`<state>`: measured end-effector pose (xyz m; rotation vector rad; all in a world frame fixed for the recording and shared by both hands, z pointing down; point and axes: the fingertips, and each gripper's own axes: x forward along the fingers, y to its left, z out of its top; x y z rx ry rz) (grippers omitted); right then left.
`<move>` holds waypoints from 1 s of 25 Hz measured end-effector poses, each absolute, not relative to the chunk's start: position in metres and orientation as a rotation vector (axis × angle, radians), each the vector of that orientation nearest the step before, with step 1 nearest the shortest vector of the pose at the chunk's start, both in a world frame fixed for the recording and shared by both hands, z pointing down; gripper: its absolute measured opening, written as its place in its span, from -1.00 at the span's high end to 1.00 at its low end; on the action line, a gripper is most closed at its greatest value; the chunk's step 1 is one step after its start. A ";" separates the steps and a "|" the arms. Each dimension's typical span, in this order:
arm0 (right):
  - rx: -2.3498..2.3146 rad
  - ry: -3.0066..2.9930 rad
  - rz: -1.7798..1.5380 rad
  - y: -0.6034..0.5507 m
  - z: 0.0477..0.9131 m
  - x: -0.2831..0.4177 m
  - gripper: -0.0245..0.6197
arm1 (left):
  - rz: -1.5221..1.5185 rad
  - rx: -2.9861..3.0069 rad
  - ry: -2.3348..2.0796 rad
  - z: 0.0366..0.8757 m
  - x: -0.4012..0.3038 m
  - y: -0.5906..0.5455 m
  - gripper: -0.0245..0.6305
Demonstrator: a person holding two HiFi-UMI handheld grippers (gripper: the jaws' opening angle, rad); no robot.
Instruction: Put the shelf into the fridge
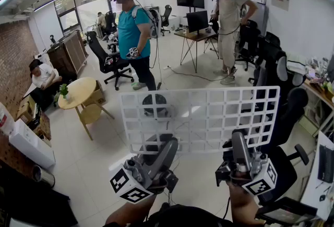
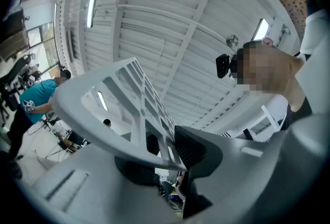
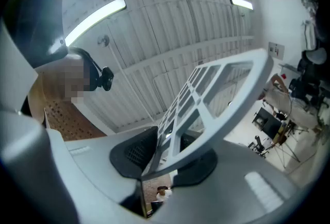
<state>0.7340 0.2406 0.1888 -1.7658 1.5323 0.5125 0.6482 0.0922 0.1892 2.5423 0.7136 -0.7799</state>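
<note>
The white grid shelf point(image 1: 201, 119) is up in the air, held out in front of the person over the pale floor point(image 1: 172, 72) of an open office, resting on nothing. It is a wide plastic lattice, tipped so its far edge rides higher than its near edge.

The left gripper point(image 2: 165, 150) is clamped on that near edge towards the left corner. In its own view the dark ribbed pads point(image 2: 192, 147) pinch the rim from both sides. The right gripper point(image 3: 166, 155) has the same edge further right, and there too the rim is squeezed between the two pads. Both tools slant upward, so their cameras look past the lattice at a white ribbed ceiling point(image 3: 170, 22) with strip lights (a bright one glares at the upper left of the right gripper view).

Through the shelf's openings the head view shows a black chair base point(image 1: 155, 102) on the floor. A black office chair point(image 1: 286, 108) stands just behind the shelf's right end.

Further out, a person in a teal shirt point(image 1: 133, 33) stands mid-room, and another in beige point(image 1: 228, 20) stands by a desk with a monitor point(image 1: 197, 20). On the left there is a round wooden table point(image 1: 79, 93), a seated person point(image 1: 43, 75) beside it, and a brick wall point(image 1: 13, 56) behind.
</note>
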 end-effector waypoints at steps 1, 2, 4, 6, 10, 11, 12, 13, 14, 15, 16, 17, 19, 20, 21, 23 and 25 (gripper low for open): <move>-1.743 1.560 0.499 0.235 0.187 0.732 0.63 | -0.786 2.551 0.690 0.191 0.645 0.091 0.68; -1.721 1.585 0.485 0.230 0.186 0.730 0.63 | -0.793 2.561 0.663 0.192 0.642 0.090 0.68; -1.677 1.625 0.452 0.221 0.190 0.731 0.63 | -0.807 2.588 0.593 0.196 0.634 0.085 0.68; -1.635 1.659 0.418 0.209 0.194 0.731 0.63 | -0.817 2.615 0.519 0.200 0.626 0.078 0.68; -1.559 1.731 0.352 0.179 0.200 0.724 0.63 | -0.831 2.649 0.394 0.209 0.610 0.061 0.68; -1.538 1.749 0.335 0.172 0.205 0.724 0.63 | -0.841 2.660 0.347 0.211 0.602 0.055 0.68; -1.512 1.770 0.321 0.163 0.208 0.723 0.63 | -0.855 2.671 0.298 0.213 0.595 0.049 0.68; -1.484 1.794 0.310 0.153 0.209 0.720 0.63 | -0.870 2.681 0.252 0.214 0.587 0.043 0.68; -1.457 1.817 0.297 0.142 0.210 0.716 0.63 | -0.882 2.690 0.210 0.215 0.579 0.036 0.68; -1.434 1.839 0.282 0.131 0.211 0.711 0.63 | -0.892 2.697 0.171 0.215 0.571 0.028 0.68; -1.411 1.860 0.267 0.120 0.211 0.706 0.63 | -0.901 2.704 0.136 0.216 0.563 0.021 0.68; -1.386 1.880 0.251 0.108 0.209 0.698 0.63 | -0.909 2.710 0.104 0.215 0.554 0.013 0.68; -1.325 1.916 0.217 0.082 0.202 0.678 0.63 | -0.922 2.723 0.049 0.212 0.536 -0.005 0.68; -1.297 1.927 0.202 0.068 0.197 0.667 0.63 | -0.930 2.733 0.024 0.210 0.525 -0.014 0.68; -1.276 1.935 0.192 0.055 0.194 0.658 0.63 | -0.939 2.746 -0.001 0.208 0.515 -0.023 0.68; -1.242 1.954 0.182 0.033 0.195 0.643 0.63 | -0.960 2.764 -0.054 0.206 0.494 -0.041 0.68; -1.202 1.989 0.176 0.015 0.204 0.632 0.63 | -0.981 2.769 -0.098 0.208 0.476 -0.056 0.68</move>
